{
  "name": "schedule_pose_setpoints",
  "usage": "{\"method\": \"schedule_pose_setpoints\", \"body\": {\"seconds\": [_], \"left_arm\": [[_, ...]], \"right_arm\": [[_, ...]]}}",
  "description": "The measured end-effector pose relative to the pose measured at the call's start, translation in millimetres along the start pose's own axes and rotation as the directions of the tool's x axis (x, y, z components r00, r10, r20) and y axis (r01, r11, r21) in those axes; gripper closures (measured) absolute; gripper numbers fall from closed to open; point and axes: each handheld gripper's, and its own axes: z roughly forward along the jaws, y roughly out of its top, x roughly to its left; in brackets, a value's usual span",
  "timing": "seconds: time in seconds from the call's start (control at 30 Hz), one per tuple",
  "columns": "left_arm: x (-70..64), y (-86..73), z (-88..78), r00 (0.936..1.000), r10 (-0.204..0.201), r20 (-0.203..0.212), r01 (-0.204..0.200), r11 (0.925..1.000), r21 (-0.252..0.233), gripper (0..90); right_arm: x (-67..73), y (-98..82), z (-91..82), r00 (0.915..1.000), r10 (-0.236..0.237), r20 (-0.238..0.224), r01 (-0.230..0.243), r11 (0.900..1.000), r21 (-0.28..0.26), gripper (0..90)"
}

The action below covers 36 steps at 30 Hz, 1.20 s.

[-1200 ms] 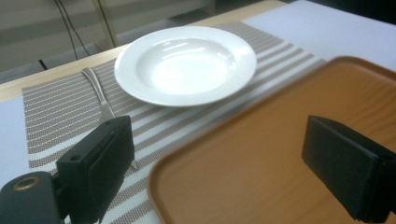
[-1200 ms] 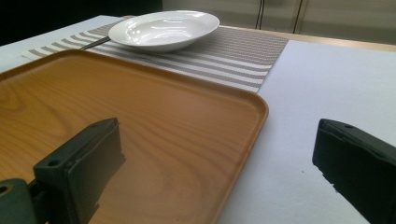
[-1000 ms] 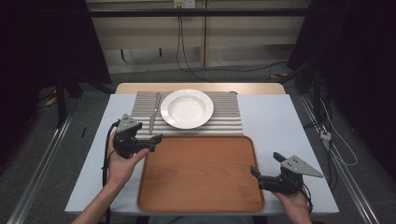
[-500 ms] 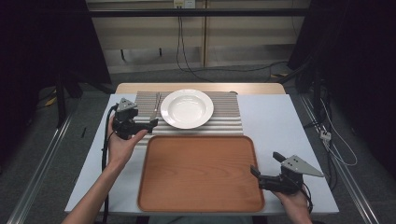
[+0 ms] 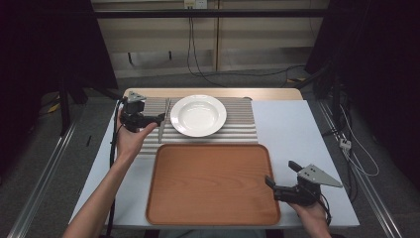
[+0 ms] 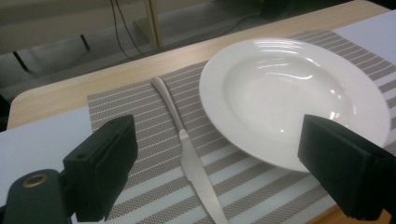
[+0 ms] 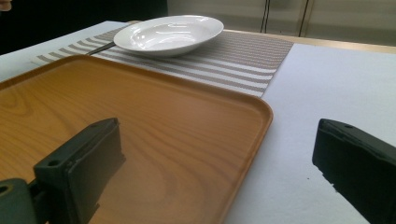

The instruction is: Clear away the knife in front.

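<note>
Counter: pale sheet, with a striped placemat at the far side. On it lies a metal knife, just left of a white plate. Left tongs wide open, empty, jaws either side of the knife. Right tongs wide open, empty, at the wooden tray's near right corner. Knife judged light, stiff, slippery and low-lying; best gripped across the handle.

Grey floor, dark surroundings
</note>
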Motion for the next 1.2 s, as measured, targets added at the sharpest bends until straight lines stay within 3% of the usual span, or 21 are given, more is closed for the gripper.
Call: {"method": "schedule_pose_setpoints", "body": {"seconds": [0.13,0.2,0.27,0.43,0.5,0.73,0.8,0.93,1.07,1.13,1.2], "left_arm": [[14.9,-0.8,18.2,0.9979,-0.064,0.008,0.063,0.9944,0.085,10.9],[19.7,-1.5,25.8,0.997,-0.072,-0.03,0.074,0.9924,0.098,12.6],[23.9,-1.5,34.1,0.9962,-0.083,-0.026,0.085,0.9893,0.118,14.4],[23.3,-3.8,53.2,0.9957,-0.049,-0.078,0.062,0.9832,0.171,19.2],[25.5,-3.9,61.0,0.9961,-0.056,-0.068,0.068,0.9804,0.185,20.9],[29.8,-2.3,84.7,0.9932,-0.064,-0.097,0.083,0.973,0.215,26.9],[30.1,-3.3,90.5,0.9939,-0.054,-0.097,0.075,0.9685,0.237,29.9],[28.4,-3.0,98.3,0.9938,-0.059,-0.094,0.079,0.9708,0.227,37.3],[28.3,1.0,108.5,0.9941,-0.064,-0.087,0.084,0.9634,0.255,39.1],[28.1,2.9,113.0,0.995,-0.069,-0.072,0.084,0.9675,0.239,43.3],[26.5,4.4,118.7,0.9956,-0.063,-0.069,0.079,0.964,0.254,48.6]], "right_arm": [[-0.6,-0.4,0.6,1.0,0.001,-0.005,-0.001,1.0,0.004,1.4],[-1.5,-0.5,0.4,1.0,0.006,-0.006,-0.006,1.0,0.0,1.4],[-2.7,-0.5,0.5,1.0,0.009,-0.004,-0.009,1.0,-0.002,1.4],[-5.1,-0.5,3.7,0.9999,0.013,-0.003,-0.013,1.0,0.003,1.4],[-5.7,-0.4,5.3,0.9999,0.014,-0.004,-0.014,1.0,0.008,1.4],[-6.4,-0.6,7.7,1.0,0.004,-0.002,-0.004,1.0,0.016,1.4],[-5.8,-0.9,7.3,1.0,0.003,-0.005,-0.003,1.0,0.02,1.4],[-4.9,-1.2,5.8,0.9999,-0.003,-0.012,0.003,1.0,0.02,1.4],[-4.9,-1.3,5.3,0.9999,-0.004,-0.012,0.004,1.0,0.019,1.4],[-4.9,-1.2,5.7,0.9999,-0.002,-0.012,0.002,1.0,0.02,1.4],[-4.7,-1.3,6.3,0.9999,-0.005,-0.012,0.006,1.0,0.023,1.4]]}}
